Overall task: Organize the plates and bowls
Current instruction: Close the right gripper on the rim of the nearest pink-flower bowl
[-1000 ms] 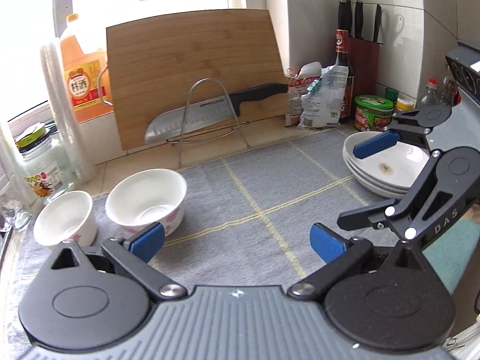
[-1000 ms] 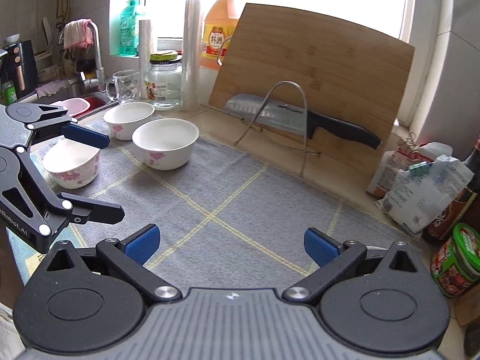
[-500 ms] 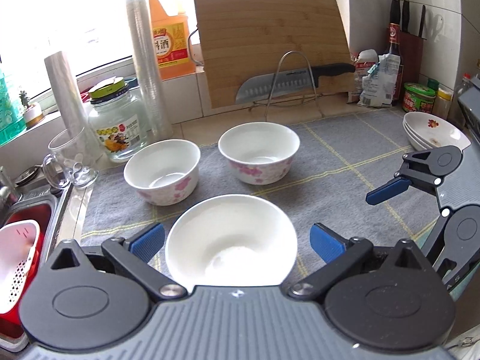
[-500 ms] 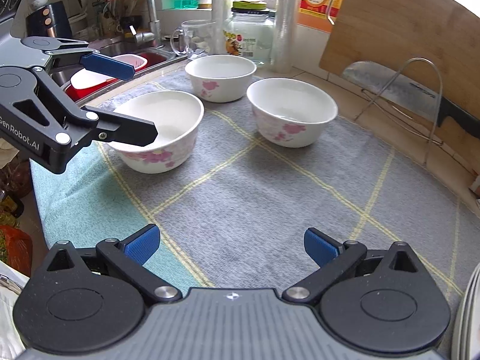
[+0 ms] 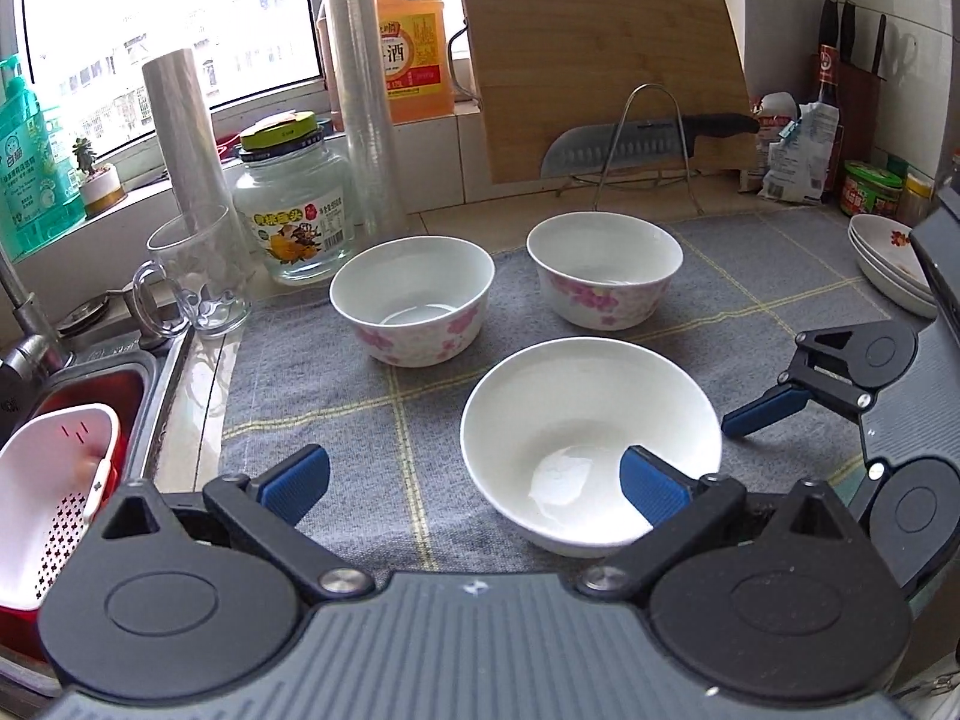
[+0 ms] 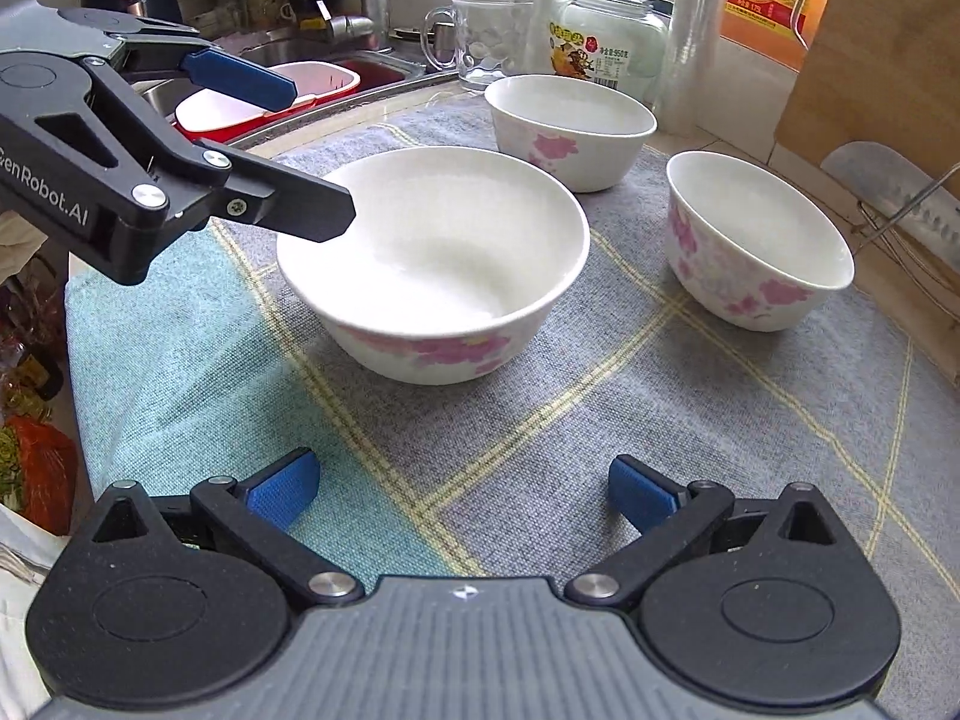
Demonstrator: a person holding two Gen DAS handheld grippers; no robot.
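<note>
Left gripper (image 5: 474, 480) spread wide, its right pad inside the near bowl (image 5: 591, 438), other pad outside over the grey mat (image 5: 336, 384); not pinching. Right gripper (image 6: 462, 495) spread, empty, low over mat. Two floral bowls (image 5: 413, 300) (image 5: 605, 267) at 12 o'clock of near bowl. Plate stack (image 5: 888, 267) at 2 o'clock.

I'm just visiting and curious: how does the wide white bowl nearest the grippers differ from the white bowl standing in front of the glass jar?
The wide white flowered bowl is shallower and flares outward; the deeper white flowered bowl by the jar has steeper sides. The wide bowl sits nearest the open left gripper, one finger over its rim; the deeper bowl stands farther back, untouched. Both are upright, empty, with pink blossoms, on the grey cloth.
</note>
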